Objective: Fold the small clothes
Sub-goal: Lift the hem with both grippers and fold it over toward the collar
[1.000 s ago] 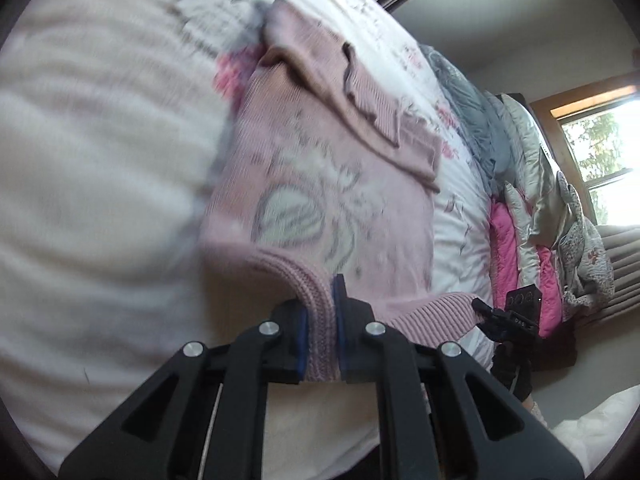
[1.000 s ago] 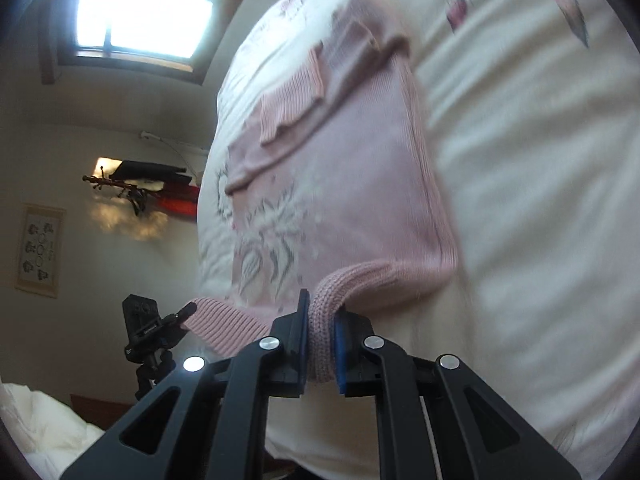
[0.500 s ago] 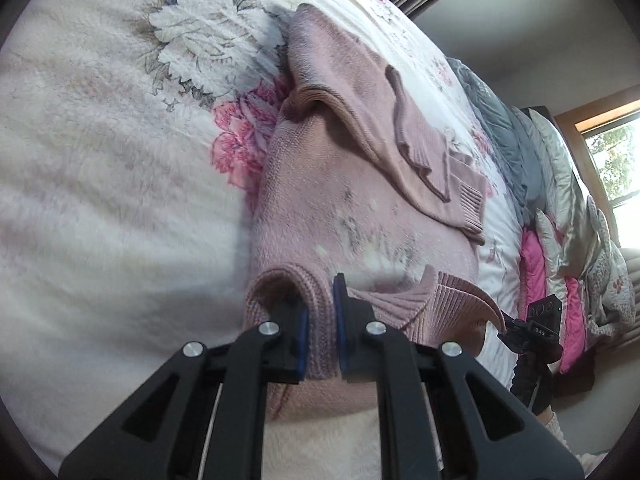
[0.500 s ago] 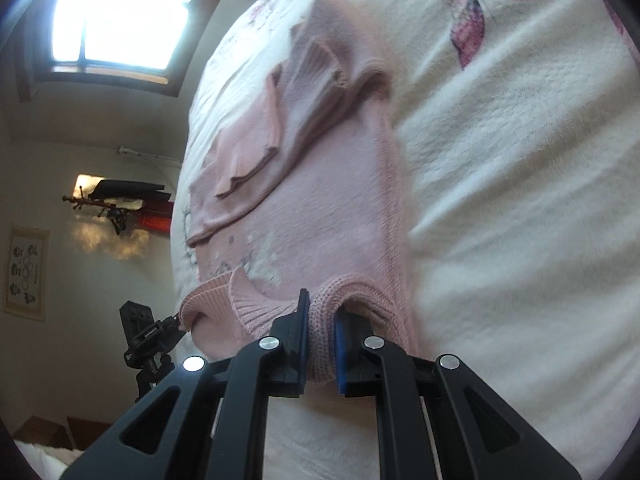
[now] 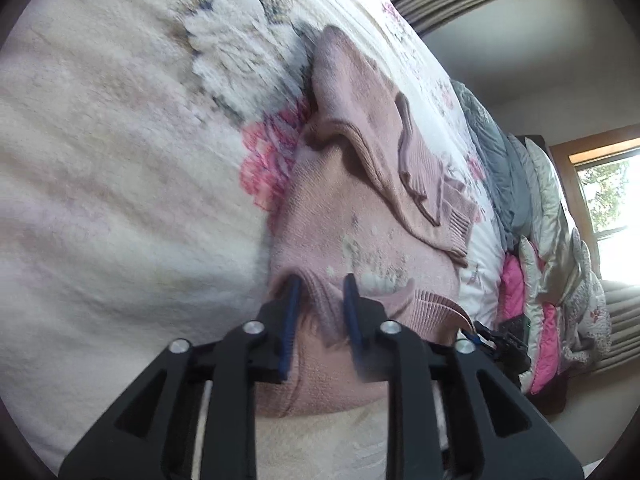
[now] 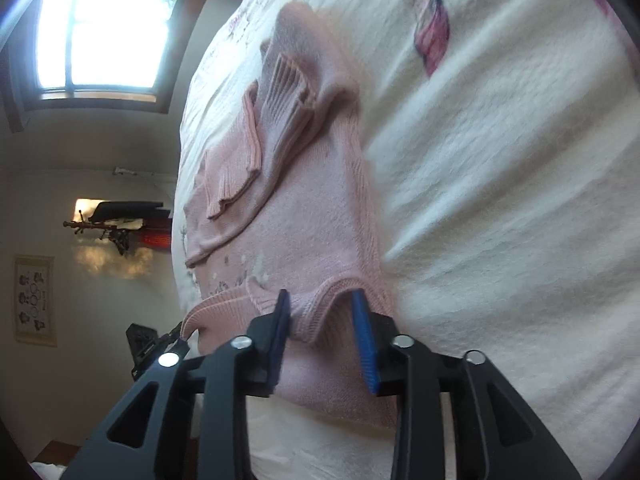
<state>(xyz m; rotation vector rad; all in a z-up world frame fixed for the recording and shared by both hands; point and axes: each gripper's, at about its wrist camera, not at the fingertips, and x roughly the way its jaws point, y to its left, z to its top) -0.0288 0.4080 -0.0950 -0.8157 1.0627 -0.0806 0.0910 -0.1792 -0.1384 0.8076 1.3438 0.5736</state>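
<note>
Left wrist view: left tongs [image 5: 320,300] parted to a moderate gap, blue pads on either side of a raised ridge of the pink sweater [image 5: 340,216]; knit stands loose between the pads, not pinched.
Right wrist view: right tongs [image 6: 322,312] parted somewhat wider, blue pads flanking a folded lip of the ribbed hem; fabric close to the left pad, clear gap to the right pad.
Pink sweater, position: flat on the bed's quilt [image 5: 100,160], lower hem turned up over the body and lying under both tongs.
Pink sweater, sleeves: folded across the chest, ribbed cuffs [image 6: 284,88] overlapping near the far end.
Pink sweater, front: pale printed motif partly covered by the turned-up hem; motif too blurred to identify.
Quilt: cream, textured, printed with a white flower [image 5: 236,60] and a pink flower beside the sweater's left edge; butterfly print [image 6: 432,40] on the right side.
Far edge of bed: heap of grey, white and pink bedding [image 5: 532,240].
Background, right wrist view: bright window [image 6: 100,28], framed wall chart [image 6: 34,300], black device on a small stand [image 6: 148,344].
Writing: chart print too small to read; no legible brand or label on the sweater or tongs.
</note>
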